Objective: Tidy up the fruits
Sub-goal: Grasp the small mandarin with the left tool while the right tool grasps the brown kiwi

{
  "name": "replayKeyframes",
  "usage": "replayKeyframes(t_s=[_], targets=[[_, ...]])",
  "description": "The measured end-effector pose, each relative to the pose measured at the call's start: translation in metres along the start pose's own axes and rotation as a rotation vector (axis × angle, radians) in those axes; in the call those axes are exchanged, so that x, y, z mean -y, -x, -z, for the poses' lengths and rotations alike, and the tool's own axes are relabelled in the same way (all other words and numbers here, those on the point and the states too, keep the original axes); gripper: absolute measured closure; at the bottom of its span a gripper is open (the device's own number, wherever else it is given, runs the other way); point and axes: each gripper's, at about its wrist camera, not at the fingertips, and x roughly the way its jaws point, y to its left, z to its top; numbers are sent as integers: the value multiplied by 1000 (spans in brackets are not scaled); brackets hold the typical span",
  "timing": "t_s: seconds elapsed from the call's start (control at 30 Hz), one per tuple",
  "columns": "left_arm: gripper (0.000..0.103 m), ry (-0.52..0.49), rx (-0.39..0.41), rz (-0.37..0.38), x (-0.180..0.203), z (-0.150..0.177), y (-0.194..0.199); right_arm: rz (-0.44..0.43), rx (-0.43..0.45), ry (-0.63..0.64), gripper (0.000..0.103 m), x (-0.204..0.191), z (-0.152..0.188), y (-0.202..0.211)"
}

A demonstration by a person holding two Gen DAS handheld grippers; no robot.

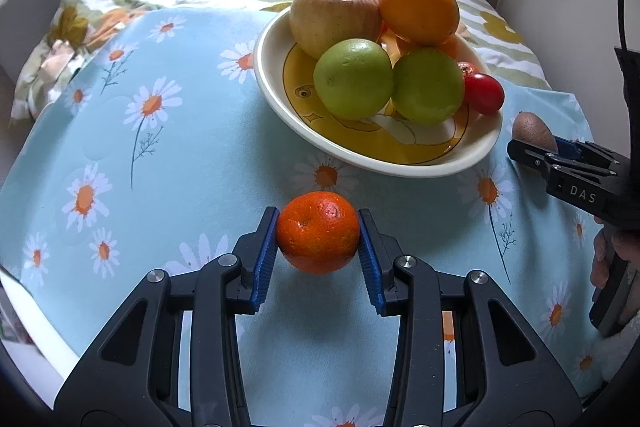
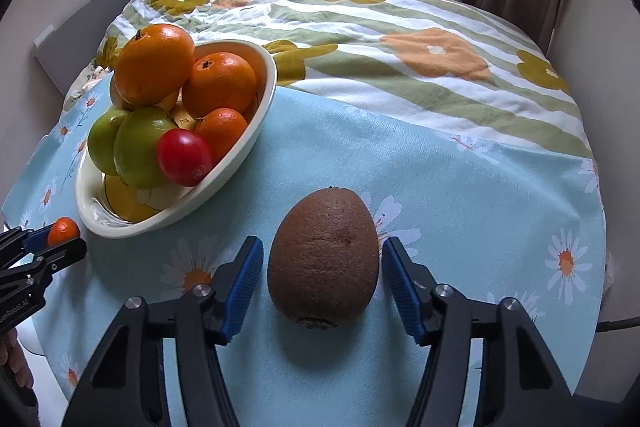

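Small tangerine sits between the blue pads of the left gripper, both pads pressed against its sides; it is over the daisy-print cloth near the front edge of the table, just in front of the bowl. Whether it rests on the cloth or is lifted, cannot tell.

Kiwi lies on the same cloth to the right of the bowl, long axis pointing away from the camera. Right gripper straddles it, jaws spread, a narrow gap on each side, pads not touching.

Bowl is cream with a yellow picture inside and heaped with fruit: two green limes in front, a pale apple and a large orange behind, smaller oranges beneath, a red tomato at the right rim.

Beyond the cloth, a striped flowered quilt covers the far side of the table.
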Motion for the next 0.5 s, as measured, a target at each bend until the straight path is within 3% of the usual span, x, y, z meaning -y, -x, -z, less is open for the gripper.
replayKeyframes(t_s=[0.07, 0.17, 0.5], targets=[[60, 5, 7, -1, 0, 0, 5, 5, 6, 16, 57, -1, -1, 0], [60, 13, 19, -2, -1, 0, 13, 14, 10, 23, 59, -2, -1, 1], [60, 18, 61, 8, -8, -13, 44, -13, 33, 28, 60, -5, -6, 26]])
